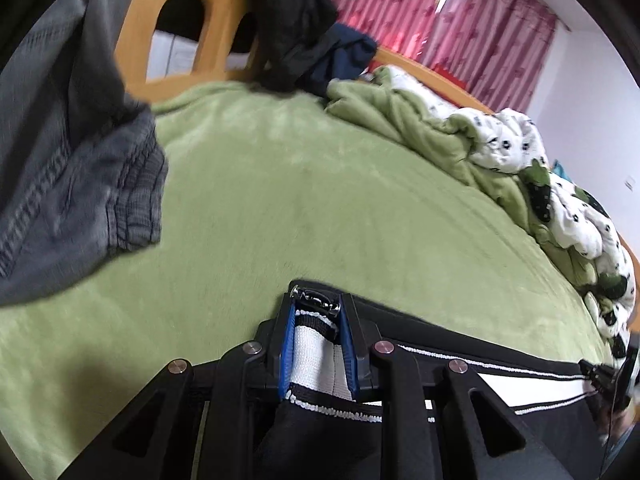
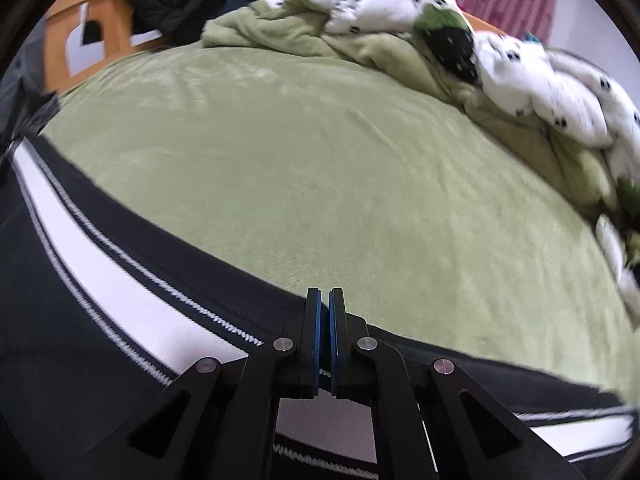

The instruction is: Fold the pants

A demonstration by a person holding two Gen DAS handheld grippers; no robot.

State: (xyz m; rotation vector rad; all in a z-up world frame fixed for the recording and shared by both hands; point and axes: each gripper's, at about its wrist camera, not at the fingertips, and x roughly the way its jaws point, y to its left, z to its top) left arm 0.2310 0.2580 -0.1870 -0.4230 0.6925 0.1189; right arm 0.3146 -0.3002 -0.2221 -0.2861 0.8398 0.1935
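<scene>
Black pants (image 1: 460, 344) with a white side stripe lie along the near edge of a green bed cover (image 1: 300, 184). My left gripper (image 1: 318, 300) is shut on their end, where a white ribbed band (image 1: 310, 356) with black stripes and a metal clip sits between the blue pads. In the right wrist view the same pants (image 2: 100, 280) run from the left to under my right gripper (image 2: 325, 294). Its pads are pressed together over the far edge of the fabric, with the tips reaching past it over the bed cover (image 2: 320, 160).
A grey garment (image 1: 80, 160) hangs in at the left. A crumpled green and white spotted duvet (image 1: 508, 140) is piled along the far right side. Dark clothes (image 1: 304, 32) drape over the wooden bed frame (image 1: 208, 24). Pink curtains (image 1: 460, 20) hang behind.
</scene>
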